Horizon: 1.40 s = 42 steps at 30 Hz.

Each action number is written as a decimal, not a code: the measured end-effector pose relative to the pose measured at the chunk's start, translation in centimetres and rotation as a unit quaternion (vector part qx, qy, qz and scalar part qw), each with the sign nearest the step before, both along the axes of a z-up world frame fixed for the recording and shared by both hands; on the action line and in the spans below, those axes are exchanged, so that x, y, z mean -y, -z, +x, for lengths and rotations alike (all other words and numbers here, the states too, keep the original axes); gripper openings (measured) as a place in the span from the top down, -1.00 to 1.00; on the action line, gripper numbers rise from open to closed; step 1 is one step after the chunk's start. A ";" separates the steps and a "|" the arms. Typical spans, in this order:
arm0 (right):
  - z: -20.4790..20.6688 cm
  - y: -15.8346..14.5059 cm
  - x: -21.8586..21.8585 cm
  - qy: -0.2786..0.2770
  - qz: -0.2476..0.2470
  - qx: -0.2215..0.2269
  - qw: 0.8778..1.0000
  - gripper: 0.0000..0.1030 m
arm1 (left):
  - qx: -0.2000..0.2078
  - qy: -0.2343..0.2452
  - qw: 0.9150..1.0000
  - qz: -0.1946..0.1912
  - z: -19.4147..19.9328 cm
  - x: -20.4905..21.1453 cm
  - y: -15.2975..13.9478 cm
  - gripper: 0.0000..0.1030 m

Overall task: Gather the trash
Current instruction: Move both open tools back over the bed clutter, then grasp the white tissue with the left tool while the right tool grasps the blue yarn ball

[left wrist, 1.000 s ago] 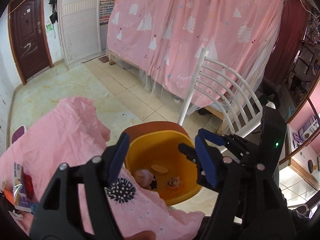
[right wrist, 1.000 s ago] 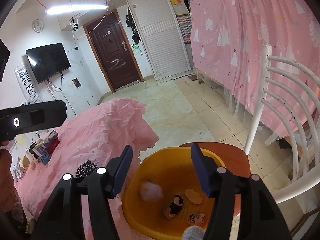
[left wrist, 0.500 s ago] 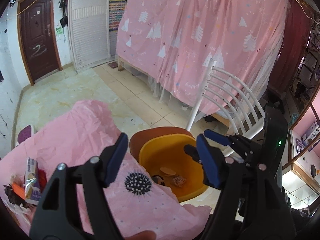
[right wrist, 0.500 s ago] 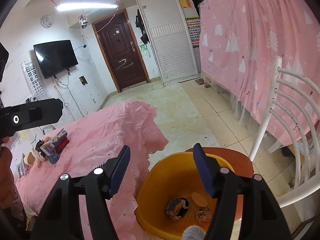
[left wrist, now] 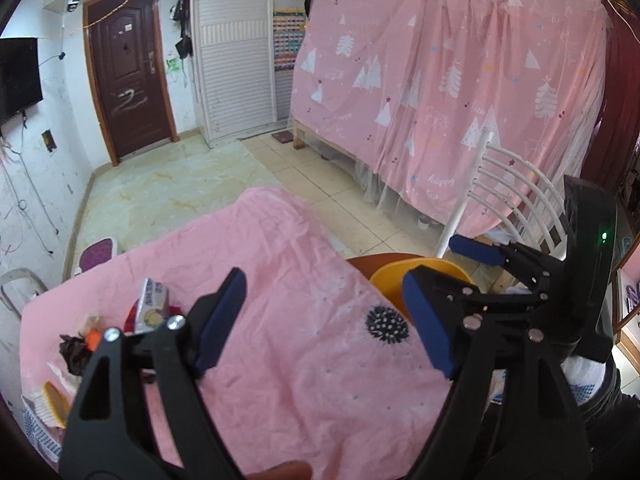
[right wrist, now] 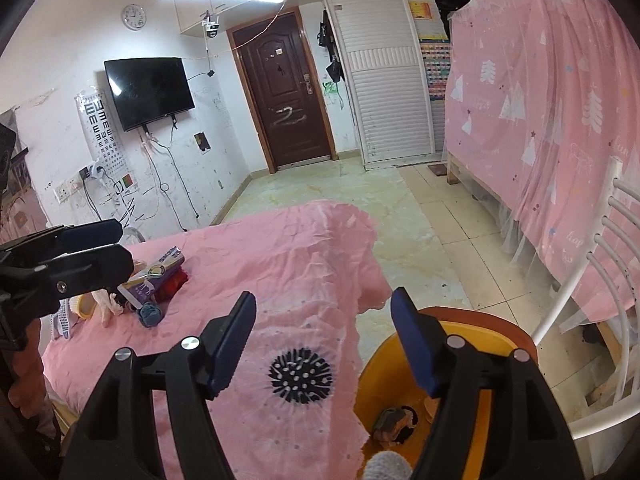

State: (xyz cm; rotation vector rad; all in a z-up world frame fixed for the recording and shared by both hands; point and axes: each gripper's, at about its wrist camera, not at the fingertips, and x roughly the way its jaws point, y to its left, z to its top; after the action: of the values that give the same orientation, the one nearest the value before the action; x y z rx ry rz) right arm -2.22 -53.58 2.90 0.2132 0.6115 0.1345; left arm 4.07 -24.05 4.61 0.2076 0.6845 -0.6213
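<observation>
Over the pink tablecloth my left gripper hangs with its jaws opening and nothing between them. Left of it lies a trash pile: a small carton, a dark crumpled scrap and a yellow piece. My right gripper is also opening and empty, above the cloth's edge and the yellow basin. Scraps lie in that basin. The right wrist view also shows the carton, a blue wad and my left gripper just left of the pile.
The yellow basin stands on a brown seat beside the table's right edge. A white slatted chair back rises behind it. A pink curtained bed fills the right. Bare tiled floor runs to the door.
Both views have swung left, away from the basin and over the table. The trash pile has come further into sight. Both pairs of jaws stand wider.
</observation>
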 end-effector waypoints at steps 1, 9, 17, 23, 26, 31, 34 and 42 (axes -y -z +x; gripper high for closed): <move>0.3 -0.1 -0.7 -0.005 -0.001 -0.001 1.000 -0.18 | -0.001 -0.008 1.000 0.000 0.2 -1.1 0.2 -0.49; 2.6 -0.5 -6.1 -0.049 -0.011 -0.015 0.999 -0.20 | -0.014 -0.065 0.998 -0.002 1.3 -8.3 1.7 -0.49; 4.7 -1.0 -11.3 -0.086 -0.024 -0.021 0.996 -0.22 | -0.030 -0.122 0.992 -0.003 2.2 -14.5 3.4 -0.49; 6.4 -1.0 -14.6 -0.120 -0.028 -0.030 0.992 -0.27 | -0.042 -0.165 0.985 -0.012 3.2 -18.4 4.6 -0.61; 7.5 -0.5 -16.3 -0.140 -0.027 -0.039 0.989 -0.28 | -0.052 -0.171 0.984 -0.005 3.7 -19.7 5.8 -0.61; 8.8 0.6 -18.4 -0.178 -0.022 -0.060 0.982 -0.29 | -0.075 -0.169 0.983 0.002 4.7 -21.3 7.3 -0.64; 9.2 1.2 -19.2 -0.196 -0.018 -0.071 0.978 -0.30 | -0.093 -0.168 0.981 -0.005 5.3 -22.0 7.9 -0.64; 9.4 2.6 -20.2 -0.234 -0.011 -0.100 0.967 -0.30 | -0.127 -0.174 0.976 -0.026 6.7 -22.8 8.7 -0.64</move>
State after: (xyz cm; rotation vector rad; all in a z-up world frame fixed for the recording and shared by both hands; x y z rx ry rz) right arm 7.22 -33.37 0.33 0.0580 0.8578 0.5670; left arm 10.80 -1.22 -4.14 -0.0442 0.9259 -0.3304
